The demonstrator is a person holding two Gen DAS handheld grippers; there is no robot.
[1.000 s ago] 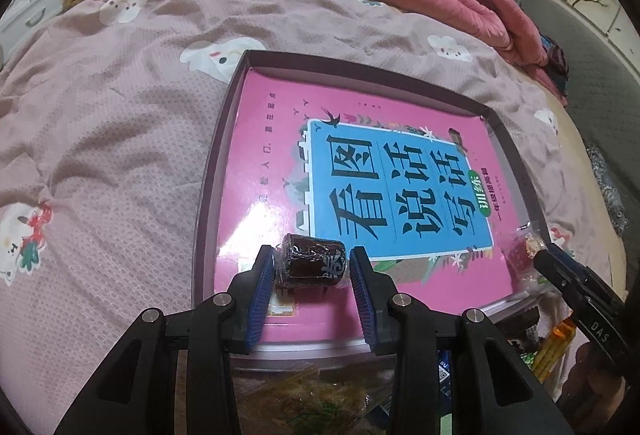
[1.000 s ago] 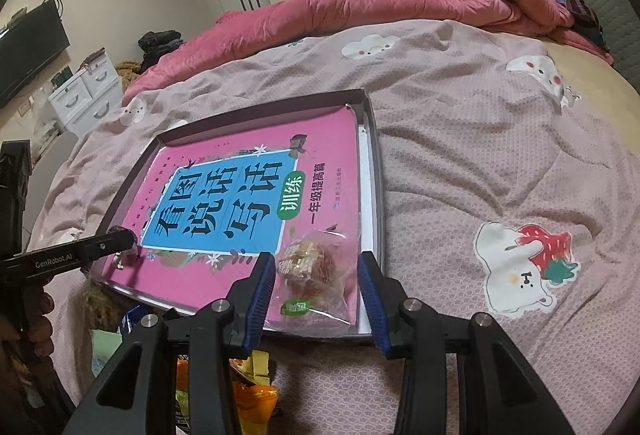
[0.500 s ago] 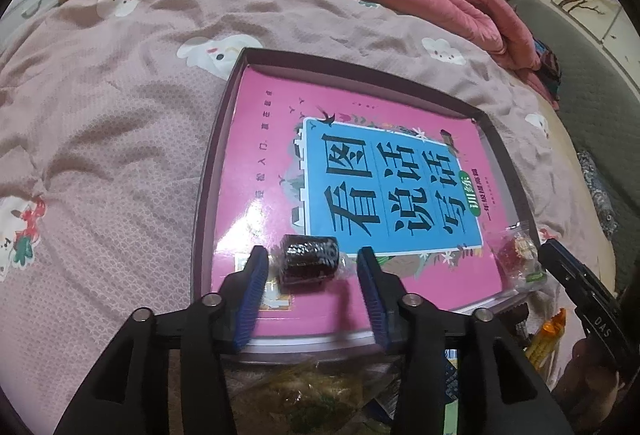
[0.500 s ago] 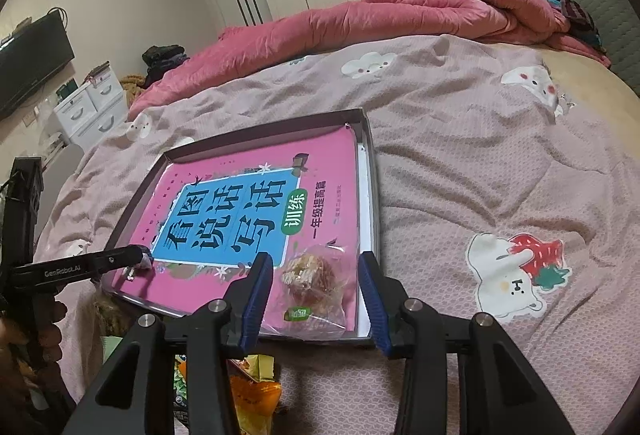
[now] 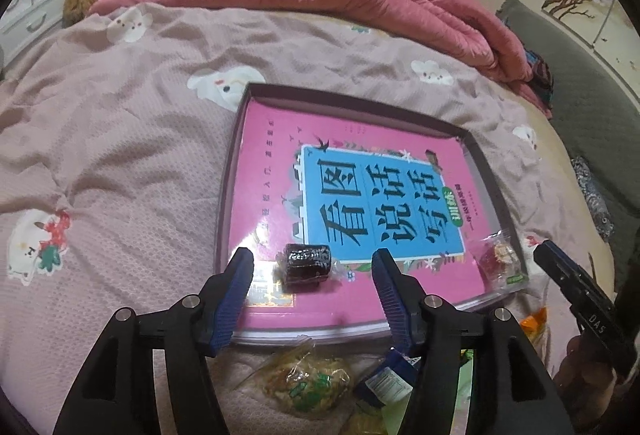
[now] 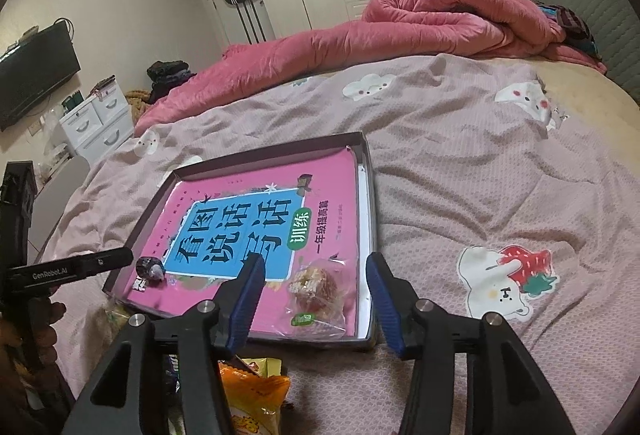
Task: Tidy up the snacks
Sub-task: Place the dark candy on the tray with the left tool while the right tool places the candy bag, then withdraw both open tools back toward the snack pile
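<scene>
Both my jaws are opening clear of what they framed: my left gripper has the dark wrapped snack lying crosswise just beyond it on the tray, my right gripper the clear-bagged pastry at the tray's near right corner.

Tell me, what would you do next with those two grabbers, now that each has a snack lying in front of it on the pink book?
Probably draw both back toward the loose snack packets on the bed's near edge. The left gripper is opening, clear of the dark wrapped snack; the right gripper is opening, clear of the clear-bagged pastry. Both snacks rest on the book in the tray.
</scene>
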